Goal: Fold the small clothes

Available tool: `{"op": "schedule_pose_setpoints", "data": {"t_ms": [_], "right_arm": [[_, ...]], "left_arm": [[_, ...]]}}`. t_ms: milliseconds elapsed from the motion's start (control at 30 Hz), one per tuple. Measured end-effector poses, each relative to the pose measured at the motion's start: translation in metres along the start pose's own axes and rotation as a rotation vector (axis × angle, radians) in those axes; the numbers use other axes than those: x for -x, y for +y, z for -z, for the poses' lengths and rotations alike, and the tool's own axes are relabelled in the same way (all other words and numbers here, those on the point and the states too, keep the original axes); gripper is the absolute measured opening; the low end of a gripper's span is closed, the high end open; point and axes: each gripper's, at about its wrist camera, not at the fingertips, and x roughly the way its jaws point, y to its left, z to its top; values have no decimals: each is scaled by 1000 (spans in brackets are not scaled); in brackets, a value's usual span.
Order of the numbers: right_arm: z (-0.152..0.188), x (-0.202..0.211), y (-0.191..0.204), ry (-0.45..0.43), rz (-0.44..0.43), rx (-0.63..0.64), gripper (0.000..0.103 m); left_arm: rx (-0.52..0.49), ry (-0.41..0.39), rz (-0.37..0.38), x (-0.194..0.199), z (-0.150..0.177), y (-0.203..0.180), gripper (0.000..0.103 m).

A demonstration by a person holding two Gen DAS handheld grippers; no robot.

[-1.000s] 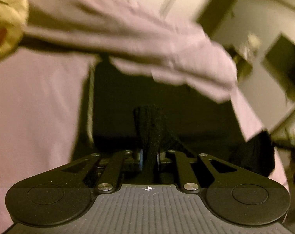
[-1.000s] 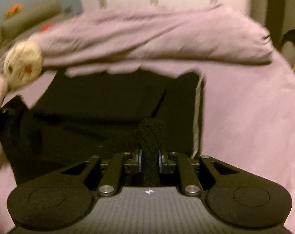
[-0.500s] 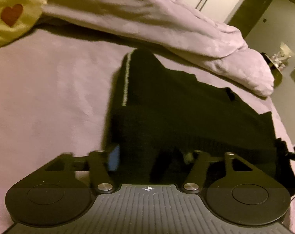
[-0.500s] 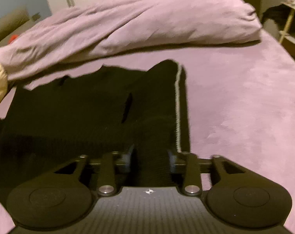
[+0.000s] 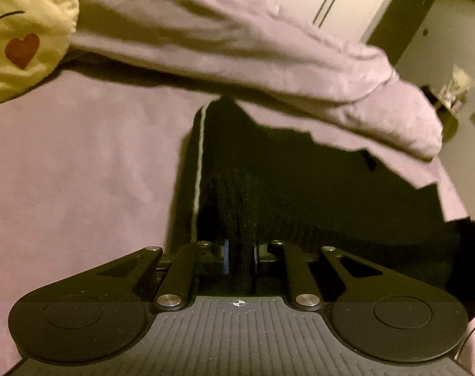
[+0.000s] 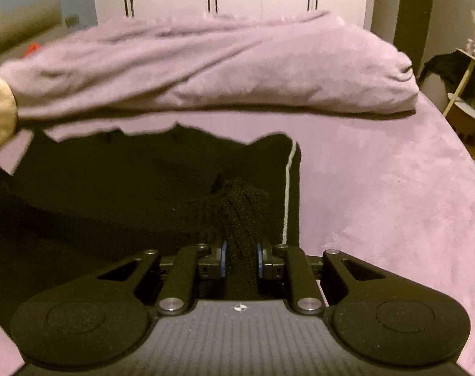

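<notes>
Left wrist view: my left gripper (image 5: pixel 240 257) clenched a knit fold of the black garment (image 5: pixel 300 181); my right gripper (image 6: pixel 241 261), jaws closing, pinched another. Garment lay spread on the purple bed (image 6: pixel 378 194), apparently part-folded; further folds remained.

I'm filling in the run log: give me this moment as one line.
left gripper: shut on black garment | right gripper: closing on it | garment: on purple bed

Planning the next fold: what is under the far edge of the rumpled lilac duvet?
The black knit garment with a white side stripe runs under the rumpled lilac duvet at its far end; how far it continues beneath is hidden.
</notes>
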Motion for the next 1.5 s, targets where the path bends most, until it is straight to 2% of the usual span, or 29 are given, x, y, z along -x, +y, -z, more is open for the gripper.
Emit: {"op": "schedule_pose_setpoints", "data": {"t_ms": [133,333,600,733,933,1000,1067,1100,1133,1167,1233,1267,1400,1500], "right_arm": [[-6,15,0,-32,0,-17,16],[-28,-2,5,-56,55,-3,16],[-72,-55,10,-98,193,34,15],[-87,-78,9,-110,262,14,15],[-99,-106,5,-141,335,-33,16],[-98,-114,5,-145,354,-39,18],[-95,-114,5,-161,403,-47,33],[-93,-111,4,-165,414,-60,46],[-89,-105,1,-165,385,-82,48],[-84,-98,-2,-157,350,-96,48],[-69,-84,-2,-126,306,-68,54],[-59,-77,-1,-111,288,-45,56],[-28,-65,1,-34,222,-25,57],[-18,-74,1,20,228,-24,57]], "left_arm": [[34,-31,20,13,-9,-1,15],[45,-75,-5,10,-40,-4,15],[26,-130,-98,-25,-85,-10,15],[1,-156,-146,-45,-103,-15,16],[-70,-166,-256,-74,-106,-27,18],[-96,-159,-310,-83,-102,-29,21],[-117,-143,-381,-92,-95,-31,29],[-109,-131,-407,-93,-92,-29,31],[-88,-126,-401,-90,-88,-26,37],[-60,-120,-379,-85,-84,-22,50],[-27,-104,-347,-76,-74,-17,67],[-22,-93,-336,-71,-66,-16,70],[-47,4,-318,-66,-42,-17,70],[-78,49,-331,-71,-32,-19,69]]}}
